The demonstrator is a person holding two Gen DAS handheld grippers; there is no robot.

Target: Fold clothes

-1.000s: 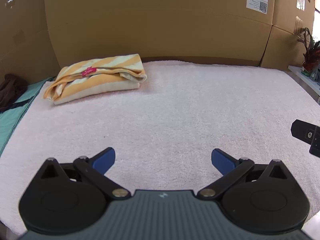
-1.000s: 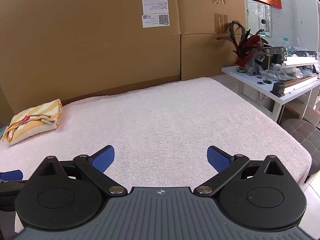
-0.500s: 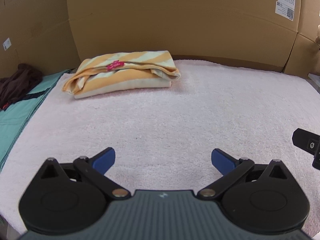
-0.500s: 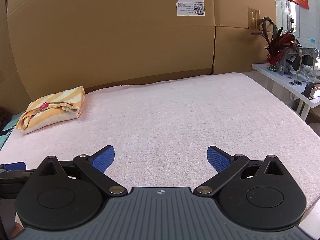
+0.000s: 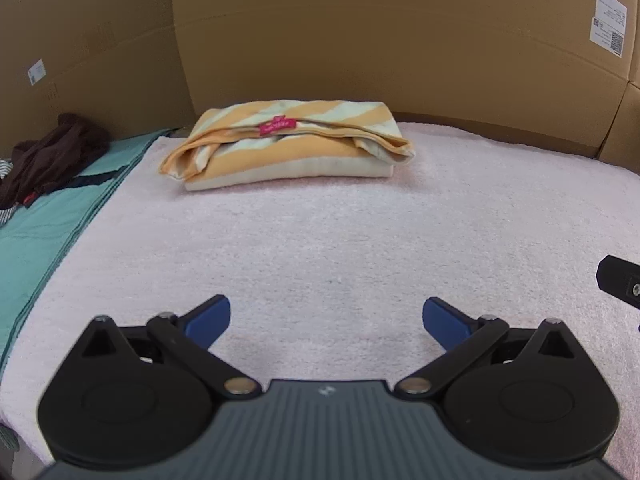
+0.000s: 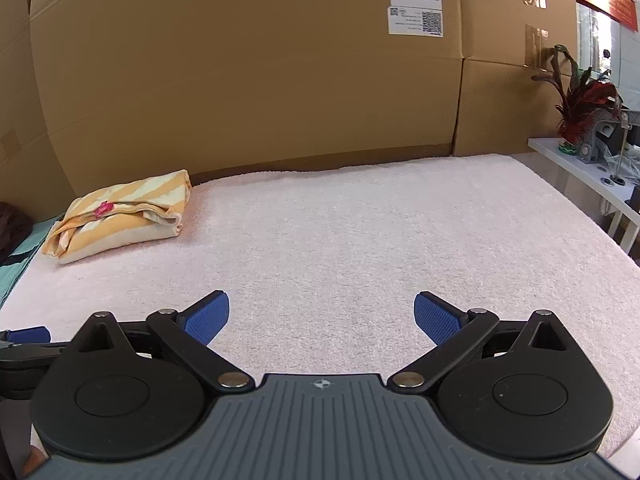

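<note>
No text is legible: white labels (image 6: 416,4) with QR codes on the far cardboard (image 6: 240,80), a pink tag (image 5: 278,126) on the garment (image 5: 288,144), all too small.

Wide bare stretch of pink towel (image 6: 360,232) ahead of both sets of spread fingers (image 5: 208,318), free to cross. Blocked at the back by cardboard wall (image 6: 248,92). Folded striped garment (image 5: 288,144) sitting far left, against the wall. Dark clothes heap (image 5: 48,156) further left on teal cloth (image 5: 36,240). White side shelf (image 6: 592,176) beyond the right edge.
</note>
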